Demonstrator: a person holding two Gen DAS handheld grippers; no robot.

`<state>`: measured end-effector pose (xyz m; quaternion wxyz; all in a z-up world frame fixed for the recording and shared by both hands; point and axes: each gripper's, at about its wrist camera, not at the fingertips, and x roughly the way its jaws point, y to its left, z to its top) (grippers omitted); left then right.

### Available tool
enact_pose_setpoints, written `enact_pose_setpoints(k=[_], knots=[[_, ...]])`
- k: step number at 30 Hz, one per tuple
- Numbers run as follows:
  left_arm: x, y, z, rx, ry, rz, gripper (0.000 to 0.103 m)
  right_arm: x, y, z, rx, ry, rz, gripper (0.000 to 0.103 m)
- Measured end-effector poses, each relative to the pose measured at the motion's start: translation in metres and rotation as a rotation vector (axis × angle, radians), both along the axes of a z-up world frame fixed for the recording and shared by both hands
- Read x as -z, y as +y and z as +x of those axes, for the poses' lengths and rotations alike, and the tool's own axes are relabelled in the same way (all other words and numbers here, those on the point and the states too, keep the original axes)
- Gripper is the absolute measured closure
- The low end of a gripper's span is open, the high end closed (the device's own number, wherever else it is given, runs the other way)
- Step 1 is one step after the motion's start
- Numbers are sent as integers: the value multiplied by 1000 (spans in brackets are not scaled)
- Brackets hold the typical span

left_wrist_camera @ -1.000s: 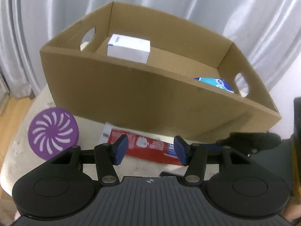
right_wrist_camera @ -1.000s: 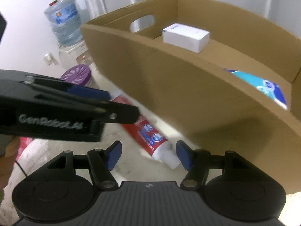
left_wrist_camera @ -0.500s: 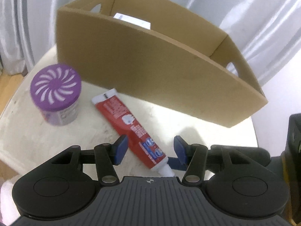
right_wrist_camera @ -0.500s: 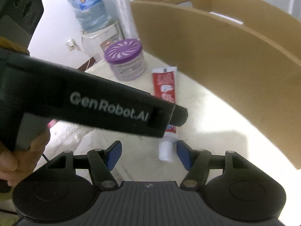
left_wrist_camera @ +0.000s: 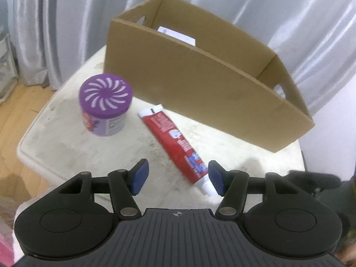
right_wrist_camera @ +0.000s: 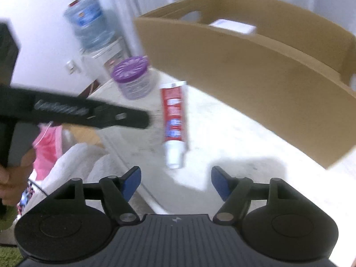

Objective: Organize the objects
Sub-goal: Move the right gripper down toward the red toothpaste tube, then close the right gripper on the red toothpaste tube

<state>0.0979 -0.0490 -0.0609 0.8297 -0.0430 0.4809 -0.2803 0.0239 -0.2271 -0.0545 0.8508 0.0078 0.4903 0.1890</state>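
A red toothpaste tube (left_wrist_camera: 175,144) lies on the white table (left_wrist_camera: 66,138) in front of a cardboard box (left_wrist_camera: 200,89); it also shows in the right wrist view (right_wrist_camera: 174,120). A purple-lidded jar (left_wrist_camera: 105,106) stands left of the tube, and shows in the right wrist view (right_wrist_camera: 133,77). A white carton (left_wrist_camera: 178,34) sits inside the box. My left gripper (left_wrist_camera: 176,178) is open and empty, above the tube's cap end. My right gripper (right_wrist_camera: 175,183) is open and empty, near the table's front edge, short of the cap.
The box (right_wrist_camera: 255,73) fills the back of the table. A water bottle (right_wrist_camera: 89,24) on a dispenser stands beyond the table's left side. Pink and white cloth (right_wrist_camera: 55,151) lies below the table edge. Curtains (left_wrist_camera: 55,22) hang behind.
Both grippers have pulled back and up from the box. The tube and jar have come fully into view. Both grippers stay open.
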Motion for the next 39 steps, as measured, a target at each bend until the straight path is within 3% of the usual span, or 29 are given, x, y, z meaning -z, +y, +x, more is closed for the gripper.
enact_pose_setpoints(k=[8,23,33,39], knots=[[7,5,-9,5,3,36,27,-12,-26,13,146,-23,10,28],[21,-3,-2,54,22,36,21,-6,-25,50,218,18,92,28],[30,-23,-6,108,-4,46,23,6,5,66,130,46,71,34],[35,-29,-4,138,10,32,34,16,18,78,85,81,57,42]])
